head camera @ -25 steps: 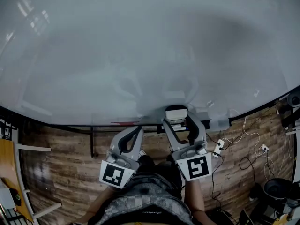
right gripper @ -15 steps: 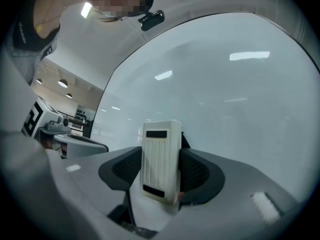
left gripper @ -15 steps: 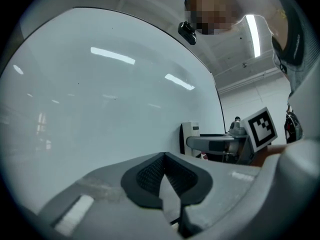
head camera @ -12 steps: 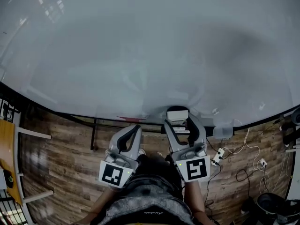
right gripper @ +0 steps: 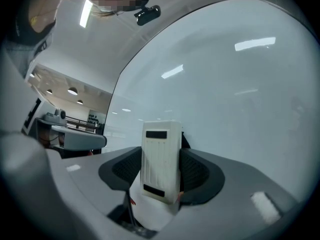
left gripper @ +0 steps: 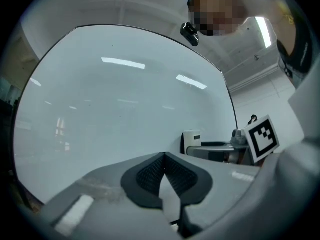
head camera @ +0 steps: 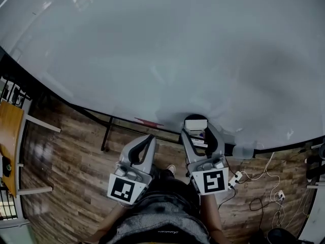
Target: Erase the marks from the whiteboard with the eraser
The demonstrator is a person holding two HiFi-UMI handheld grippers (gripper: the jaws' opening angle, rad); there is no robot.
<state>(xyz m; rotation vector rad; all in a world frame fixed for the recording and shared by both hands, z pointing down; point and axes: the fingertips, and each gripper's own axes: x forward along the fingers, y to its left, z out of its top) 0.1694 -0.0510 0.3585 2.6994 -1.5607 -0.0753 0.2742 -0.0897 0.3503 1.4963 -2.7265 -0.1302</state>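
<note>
White eraser [right gripper: 161, 151] stands upright, clamped between the jaws of the right tool [right gripper: 162, 165], at the lower edge of the whiteboard [head camera: 167, 50]; I cannot tell whether it touches the board. The left tool [left gripper: 163, 158] is held beside it, jaws pressed together and empty, above the wood floor [head camera: 71, 156].

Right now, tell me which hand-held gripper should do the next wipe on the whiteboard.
Right. The right hand-held gripper is shut on the eraser, by the lower edge of the whiteboard. The left hand-held gripper is shut on nothing, so it has no tool.
</note>
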